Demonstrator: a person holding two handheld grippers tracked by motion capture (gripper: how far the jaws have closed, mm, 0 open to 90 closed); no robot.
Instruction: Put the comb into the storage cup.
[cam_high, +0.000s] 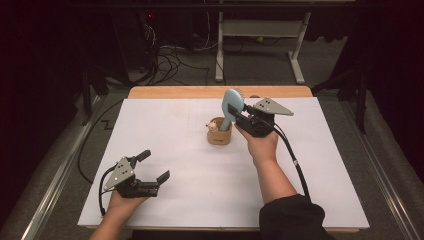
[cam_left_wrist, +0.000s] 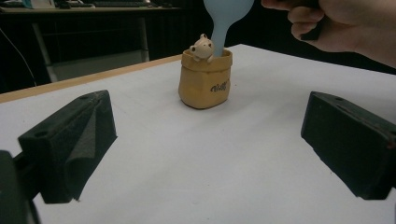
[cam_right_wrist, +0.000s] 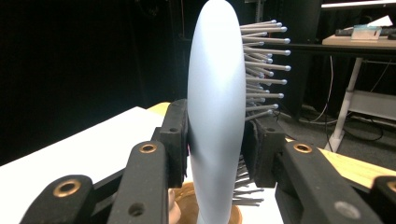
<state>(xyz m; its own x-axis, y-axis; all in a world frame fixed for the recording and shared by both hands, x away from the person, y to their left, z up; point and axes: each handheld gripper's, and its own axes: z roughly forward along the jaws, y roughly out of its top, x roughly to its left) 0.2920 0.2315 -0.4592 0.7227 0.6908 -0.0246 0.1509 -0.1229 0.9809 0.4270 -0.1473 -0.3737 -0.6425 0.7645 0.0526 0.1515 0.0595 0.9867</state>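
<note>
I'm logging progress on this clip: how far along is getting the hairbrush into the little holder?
Mostly done: the blue hairbrush stands handle-down inside the tan holder. In hand: the right gripper is clamped on the brush head. Left: letting go and pulling clear. The left gripper rests open on the table.

the right gripper (cam_right_wrist: 215, 140) has its two black jaws clamped on the sides of a pale blue plastic hairbrush (cam_right_wrist: 215, 93), which stands upright with its silver-tipped bristles (cam_right_wrist: 261, 65) pointing right. the handle drops into a tan ceramic cup (cam_right_wrist: 187, 210) below, on the white table top (cam_right_wrist: 70, 144) near its wooden far edge.
</note>
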